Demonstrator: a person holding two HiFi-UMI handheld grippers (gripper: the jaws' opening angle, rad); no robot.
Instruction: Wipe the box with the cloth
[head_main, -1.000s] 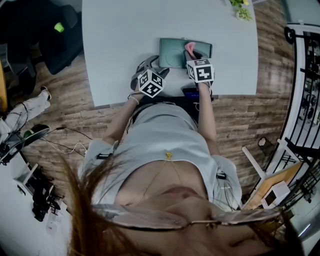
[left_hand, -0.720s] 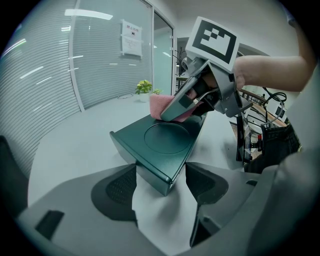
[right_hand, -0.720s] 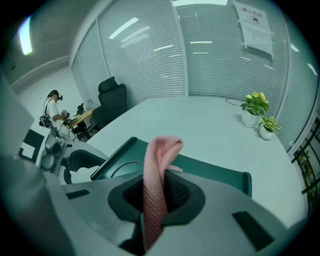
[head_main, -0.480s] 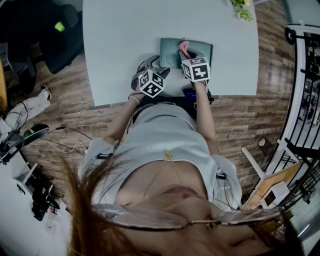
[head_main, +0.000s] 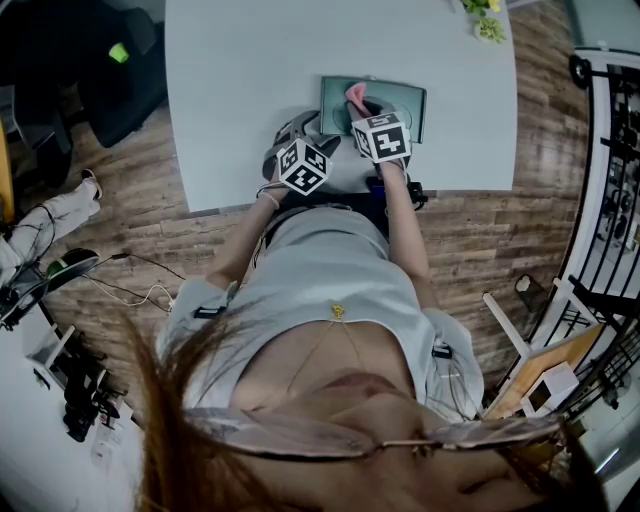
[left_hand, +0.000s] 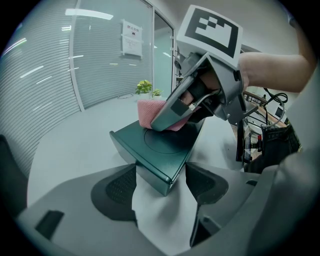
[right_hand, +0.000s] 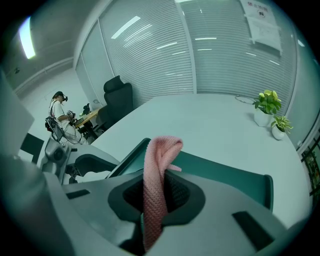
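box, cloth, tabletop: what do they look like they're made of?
The box: dark green, smooth, with a soft sheen and crisp edges. Likely plastic or coated board; the look doesn't say which.
The cloth: pink fabric, matte, with a visibly bumpy knit texture. It droops limp.
The tabletop: pale, smooth, matte and seamless. Probably laminate.

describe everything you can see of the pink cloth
The cloth is a pink, knitted-looking strip, soft and bunched lengthwise. The right gripper is shut on it, fingers pinching it so it stands up between them. Its free end flops over in a loop and, in the left gripper view, rests on top of the dark green box.
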